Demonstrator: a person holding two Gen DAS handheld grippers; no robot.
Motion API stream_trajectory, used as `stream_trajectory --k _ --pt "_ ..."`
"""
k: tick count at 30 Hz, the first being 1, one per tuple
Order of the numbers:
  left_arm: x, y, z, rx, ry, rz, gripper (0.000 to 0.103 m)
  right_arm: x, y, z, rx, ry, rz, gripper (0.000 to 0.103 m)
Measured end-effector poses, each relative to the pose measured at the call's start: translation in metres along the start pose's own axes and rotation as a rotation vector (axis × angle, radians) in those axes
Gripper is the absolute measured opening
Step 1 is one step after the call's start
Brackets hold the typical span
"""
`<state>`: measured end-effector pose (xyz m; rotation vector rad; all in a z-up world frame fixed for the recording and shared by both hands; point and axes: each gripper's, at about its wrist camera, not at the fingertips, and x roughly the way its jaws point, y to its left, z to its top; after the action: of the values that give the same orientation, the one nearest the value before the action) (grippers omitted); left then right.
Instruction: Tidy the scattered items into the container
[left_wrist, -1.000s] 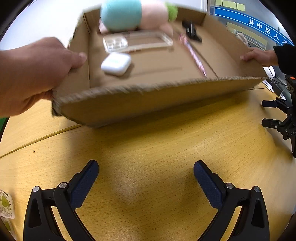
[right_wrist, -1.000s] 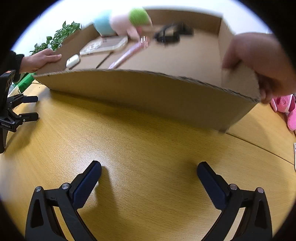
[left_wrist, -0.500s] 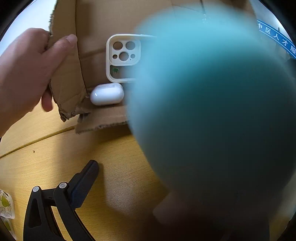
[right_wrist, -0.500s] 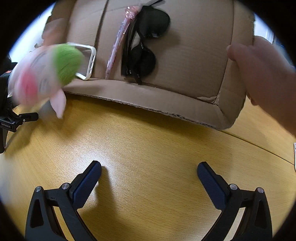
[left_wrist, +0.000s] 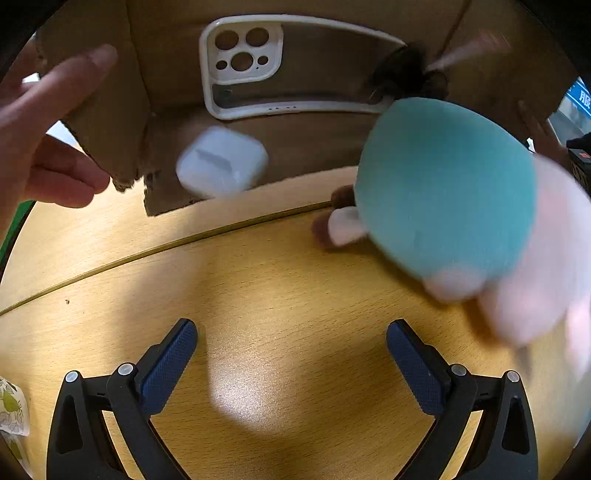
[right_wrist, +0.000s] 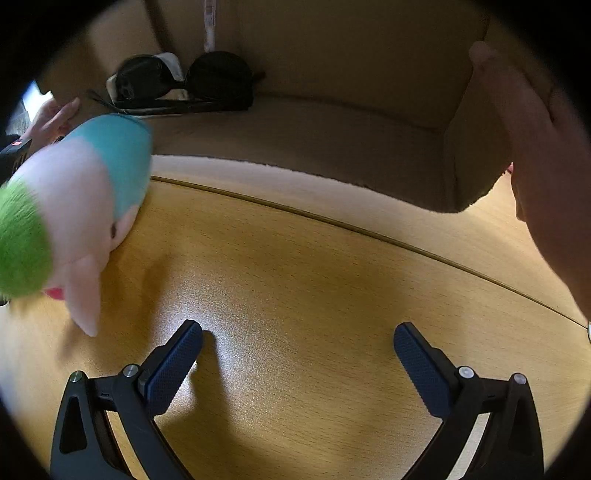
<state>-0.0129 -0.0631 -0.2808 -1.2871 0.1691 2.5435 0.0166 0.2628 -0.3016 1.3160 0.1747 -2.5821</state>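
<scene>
Left wrist view: the cardboard box (left_wrist: 110, 122) is tipped up at the top of the frame by two hands (left_wrist: 40, 125), with the phone case (left_wrist: 251, 66) inside it, the earbud case (left_wrist: 221, 166) blurred at its rim, and the plush toy (left_wrist: 454, 192) blurred at centre right on the table (left_wrist: 258, 280). Both the left gripper (left_wrist: 291, 363) and the right gripper (right_wrist: 297, 365) rest spread and empty at the bottom of their frames. Judged from this, tidying has not begun; the next move calls for closing on the plush toy, with the sunglasses (right_wrist: 184, 85) in the box.

The tipped brown cardboard box (left_wrist: 110, 110) stands over the far side of the wooden table (left_wrist: 277, 295). The white phone case (left_wrist: 243, 66) and black sunglasses (right_wrist: 184, 85) lie inside; the white earbud case (left_wrist: 221, 166) is at its lip. The teal-and-pink plush toy (left_wrist: 443, 184) lies on the table before it.
</scene>
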Motion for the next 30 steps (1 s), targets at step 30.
stream_trajectory --k 30 --pt "-0.0004 -0.0015 -0.0011 0.001 0.0 0.0 0.103 0.0031 -0.0004 -0.0015 0.005 -0.001 -0.005 0.103"
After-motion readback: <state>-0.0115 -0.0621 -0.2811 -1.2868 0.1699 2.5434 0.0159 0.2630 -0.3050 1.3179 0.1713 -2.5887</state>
